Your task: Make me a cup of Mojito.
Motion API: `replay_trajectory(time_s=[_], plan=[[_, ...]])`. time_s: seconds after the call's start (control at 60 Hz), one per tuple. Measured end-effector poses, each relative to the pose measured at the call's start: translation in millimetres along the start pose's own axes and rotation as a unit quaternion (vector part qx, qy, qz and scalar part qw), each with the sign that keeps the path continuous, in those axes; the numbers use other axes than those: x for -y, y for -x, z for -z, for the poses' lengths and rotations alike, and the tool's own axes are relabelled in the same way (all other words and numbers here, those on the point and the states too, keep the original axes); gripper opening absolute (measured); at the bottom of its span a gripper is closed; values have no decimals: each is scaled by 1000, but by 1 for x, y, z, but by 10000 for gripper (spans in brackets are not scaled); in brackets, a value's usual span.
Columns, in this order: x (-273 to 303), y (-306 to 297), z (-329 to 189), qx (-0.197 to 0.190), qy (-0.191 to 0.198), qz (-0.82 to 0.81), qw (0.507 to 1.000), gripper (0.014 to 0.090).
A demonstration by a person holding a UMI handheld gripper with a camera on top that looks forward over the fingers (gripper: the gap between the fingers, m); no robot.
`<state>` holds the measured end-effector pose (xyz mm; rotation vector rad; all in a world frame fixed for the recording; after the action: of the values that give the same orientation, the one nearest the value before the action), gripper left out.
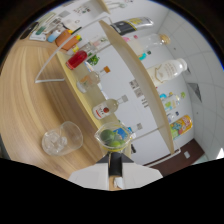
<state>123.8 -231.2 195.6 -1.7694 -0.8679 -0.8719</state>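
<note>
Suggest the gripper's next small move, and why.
Probably swing the small clear cup of green pieces, just ahead of the gripper, toward the glass of ice standing beside it on the wooden counter, ready to tip it in: the glass seems to hold only ice.

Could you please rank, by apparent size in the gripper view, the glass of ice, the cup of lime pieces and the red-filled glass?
1. glass of ice
2. cup of lime pieces, close behind, and nearer the camera
3. red-filled glass, farther off, so true size is unsure
</note>
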Motion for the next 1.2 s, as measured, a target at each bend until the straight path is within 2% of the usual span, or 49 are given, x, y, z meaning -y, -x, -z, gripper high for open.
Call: replay_trajectory(time_s=[0.2,0.367,0.533,0.667,0.8,1.0,1.2], plan=[[14,-1,-6,-51,-64,196,977,156],[32,2,-4,-70,-114,307,942,157],[46,8,-5,-74,-153,383,908,157],[51,6,1,-70,-159,390,904,159],[55,-7,11,-62,-152,316,934,158],[54,-62,28,-53,-140,48,988,157],[-7,-84,28,-2,-89,-237,967,158]])
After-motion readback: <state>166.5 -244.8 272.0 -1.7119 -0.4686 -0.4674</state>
